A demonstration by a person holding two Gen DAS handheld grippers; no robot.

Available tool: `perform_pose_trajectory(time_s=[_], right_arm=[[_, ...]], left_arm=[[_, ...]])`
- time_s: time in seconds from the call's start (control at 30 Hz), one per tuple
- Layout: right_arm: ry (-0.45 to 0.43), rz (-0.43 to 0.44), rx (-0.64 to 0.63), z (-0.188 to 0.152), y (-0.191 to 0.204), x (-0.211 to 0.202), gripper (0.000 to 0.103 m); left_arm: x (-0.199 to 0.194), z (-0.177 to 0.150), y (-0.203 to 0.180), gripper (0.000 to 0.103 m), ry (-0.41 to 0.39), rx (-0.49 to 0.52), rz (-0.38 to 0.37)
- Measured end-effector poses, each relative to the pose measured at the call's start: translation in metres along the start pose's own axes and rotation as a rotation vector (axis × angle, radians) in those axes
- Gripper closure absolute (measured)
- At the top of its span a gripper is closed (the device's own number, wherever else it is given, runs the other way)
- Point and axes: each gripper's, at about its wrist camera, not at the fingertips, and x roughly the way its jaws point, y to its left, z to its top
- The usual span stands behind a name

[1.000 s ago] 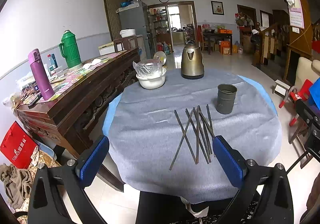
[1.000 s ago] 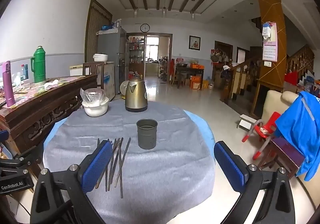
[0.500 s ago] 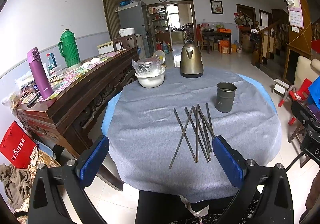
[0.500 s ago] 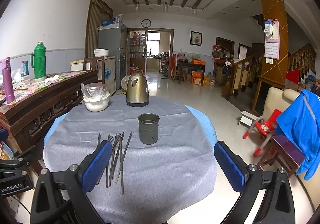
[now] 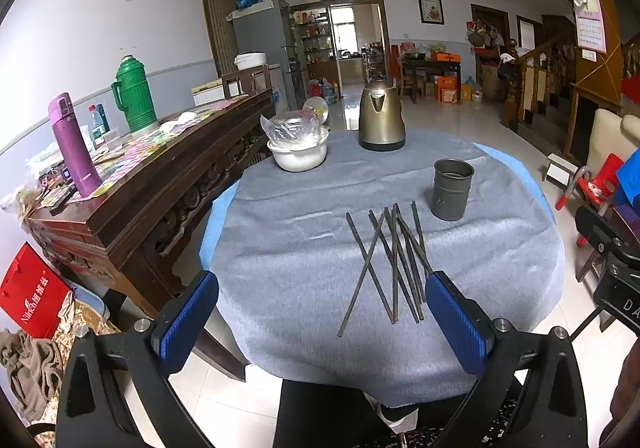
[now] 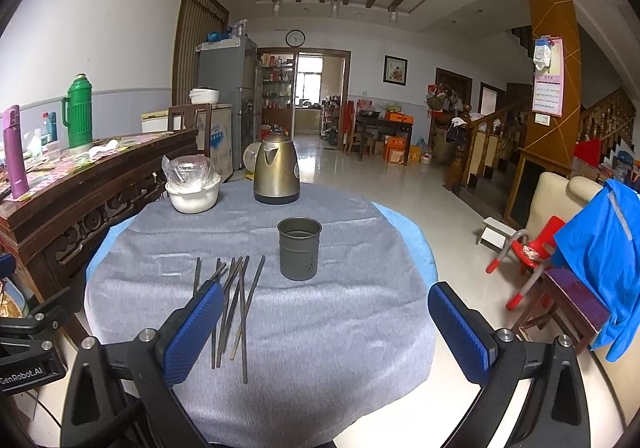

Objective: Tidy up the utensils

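Note:
Several dark chopsticks [image 5: 394, 262] lie fanned and crossed on the grey cloth of the round table [image 5: 288, 248]; the right wrist view shows the same chopsticks [image 6: 236, 300]. A dark grey metal cup [image 5: 452, 188] stands upright just beyond their far right tips, also visible as the cup [image 6: 300, 248]. My left gripper [image 5: 322, 310] hovers open at the table's near edge, short of the chopsticks. My right gripper [image 6: 326, 324] is open too, above the near side, with the chopsticks by its left finger [image 6: 196, 328]. Neither holds anything.
A brass kettle [image 5: 380, 117] and a white bowl with a plastic bag [image 5: 298, 149] stand at the table's far side. A dark wooden sideboard [image 5: 132, 183] with a purple flask and green thermos runs along the left. A red chair [image 6: 528, 252] and blue cloth sit right.
Both grippers have drifted slightly forward and the right one has lowered a little, so the table sits somewhat closer in view. Jaws stay open; chopsticks and cup have not moved.

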Motion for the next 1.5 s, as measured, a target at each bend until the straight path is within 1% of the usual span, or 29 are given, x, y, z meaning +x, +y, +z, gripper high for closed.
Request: perform_pose_trajectory(time_s=[0.1, 0.17, 0.23, 0.3, 0.37, 0.4, 0.47, 0.5, 0.53, 0.57, 0.63, 0.67, 0.7, 0.73, 0.77, 0.8, 0.93, 1.03, 1.2, 1.27, 1.3, 1.33, 1.37, 1.43, 1.5], right_arm=[[0.046, 0.046, 0.021, 0.002, -0.002, 0.015, 0.000], [0.088, 0.107, 0.040, 0.003, -0.005, 0.029, 0.000], [0.149, 0.208, 0.070, 0.004, -0.009, 0.051, 0.000], [0.213, 0.299, 0.104, 0.004, -0.008, 0.074, 0.000], [0.270, 0.379, 0.137, 0.004, -0.007, 0.099, 0.000], [0.298, 0.414, 0.148, 0.004, -0.003, 0.117, 0.000], [0.332, 0.433, 0.154, 0.003, 0.004, 0.139, 0.001], [0.354, 0.447, 0.158, 0.002, 0.009, 0.152, 0.005], [0.378, 0.465, 0.160, 0.001, 0.015, 0.166, 0.013], [0.395, 0.477, 0.160, -0.001, 0.019, 0.177, 0.017], [0.434, 0.487, 0.152, -0.003, 0.028, 0.200, 0.040], [0.459, 0.492, 0.148, -0.005, 0.033, 0.214, 0.046], [0.474, 0.498, 0.149, -0.006, 0.036, 0.223, 0.054], [0.493, 0.507, 0.152, -0.007, 0.040, 0.235, 0.060], [0.501, 0.510, 0.152, -0.007, 0.042, 0.243, 0.063], [0.510, 0.508, 0.146, -0.007, 0.045, 0.251, 0.063], [0.541, 0.518, 0.115, -0.004, 0.063, 0.286, 0.063], [0.573, 0.516, 0.085, -0.004, 0.076, 0.310, 0.064], [0.629, 0.511, 0.052, -0.006, 0.094, 0.344, 0.064], [0.653, 0.496, 0.029, -0.009, 0.102, 0.354, 0.067], [0.665, 0.493, 0.025, -0.010, 0.104, 0.357, 0.071], [0.666, 0.498, 0.031, -0.011, 0.104, 0.359, 0.077], [0.664, 0.496, 0.031, -0.010, 0.106, 0.361, 0.079], [0.663, 0.477, 0.020, -0.010, 0.106, 0.362, 0.096], [0.666, 0.484, 0.045, -0.012, 0.104, 0.363, 0.096]], left_arm=[[0.018, 0.004, 0.010, 0.000, 0.041, -0.010, -0.018], [0.043, 0.005, 0.020, 0.000, 0.111, -0.036, -0.042], [0.063, 0.003, 0.029, 0.000, 0.158, -0.055, -0.061], [0.082, 0.001, 0.034, 0.000, 0.200, -0.053, -0.065], [0.100, -0.003, 0.038, 0.000, 0.240, -0.064, -0.094], [0.109, -0.004, 0.039, 0.000, 0.254, -0.071, -0.106], [0.124, -0.005, 0.041, 0.000, 0.281, -0.079, -0.118], [0.135, -0.004, 0.043, 0.003, 0.295, -0.085, -0.126], [0.143, -0.003, 0.043, 0.008, 0.306, -0.090, -0.135], [0.152, -0.002, 0.043, 0.011, 0.320, -0.094, -0.147], [0.171, 0.001, 0.041, 0.027, 0.348, -0.103, -0.176], [0.180, 0.005, 0.040, 0.030, 0.365, -0.107, -0.192], [0.189, 0.007, 0.038, 0.036, 0.374, -0.108, -0.206], [0.198, 0.010, 0.036, 0.041, 0.380, -0.105, -0.219], [0.206, 0.013, 0.033, 0.043, 0.386, -0.099, -0.232], [0.214, 0.016, 0.030, 0.044, 0.395, -0.092, -0.246], [0.245, 0.028, 0.017, 0.044, 0.430, -0.055, -0.295], [0.263, 0.033, 0.013, 0.044, 0.459, -0.041, -0.311], [0.279, 0.038, 0.012, 0.044, 0.484, -0.018, -0.331], [0.283, 0.038, 0.013, 0.044, 0.489, -0.012, -0.338], [0.284, 0.038, 0.014, 0.044, 0.493, -0.012, -0.340], [0.285, 0.039, 0.014, 0.044, 0.495, -0.015, -0.346], [0.288, 0.039, 0.014, 0.044, 0.496, -0.015, -0.350], [0.294, 0.042, 0.014, 0.044, 0.498, -0.016, -0.373], [0.296, 0.045, 0.010, 0.044, 0.498, -0.007, -0.386]])
